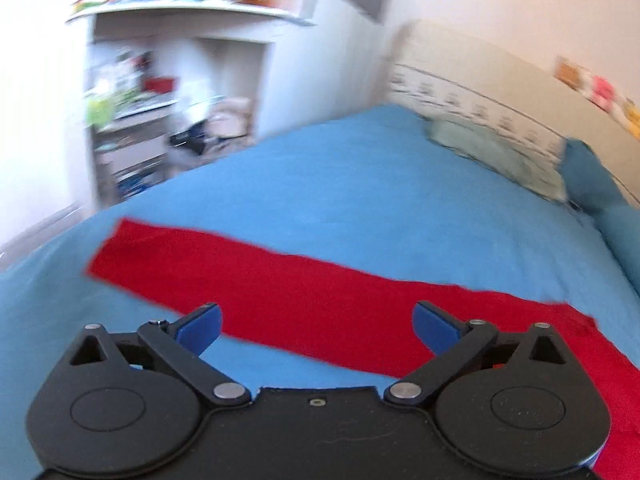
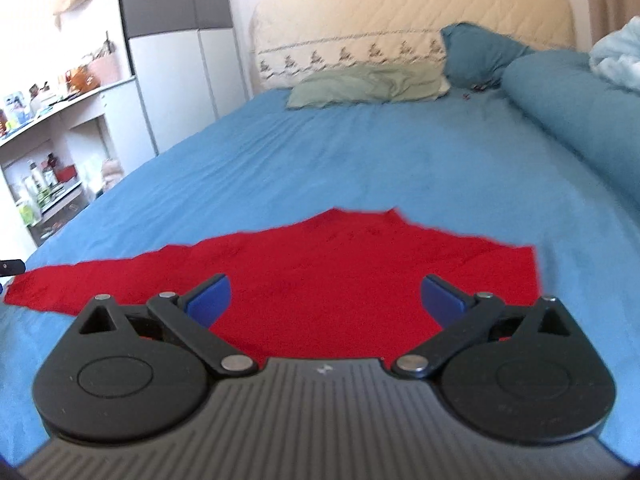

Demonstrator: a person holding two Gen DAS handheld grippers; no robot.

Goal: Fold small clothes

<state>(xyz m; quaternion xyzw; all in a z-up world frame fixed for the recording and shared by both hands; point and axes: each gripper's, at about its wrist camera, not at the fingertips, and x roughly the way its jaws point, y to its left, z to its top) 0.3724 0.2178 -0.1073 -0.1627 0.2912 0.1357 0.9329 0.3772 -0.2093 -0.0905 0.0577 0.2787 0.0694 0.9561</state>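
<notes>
Flat red cloth garment [image 2: 320, 276] spread on the blue bed sheet [image 2: 360, 152], just under and ahead of both grippers, left gripper [image 1: 316, 326] wide open, right gripper [image 2: 326, 298] wide open, both holding nothing

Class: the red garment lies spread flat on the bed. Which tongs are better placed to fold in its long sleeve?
Probably left. The left tongs, open, hang over the long sleeve of the red garment; the right tongs, open, face its body.

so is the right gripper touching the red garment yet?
Cannot tell. In the right wrist view the right gripper is open over the red garment, but the forward-looking angle shows neither contact nor a gap.
</notes>
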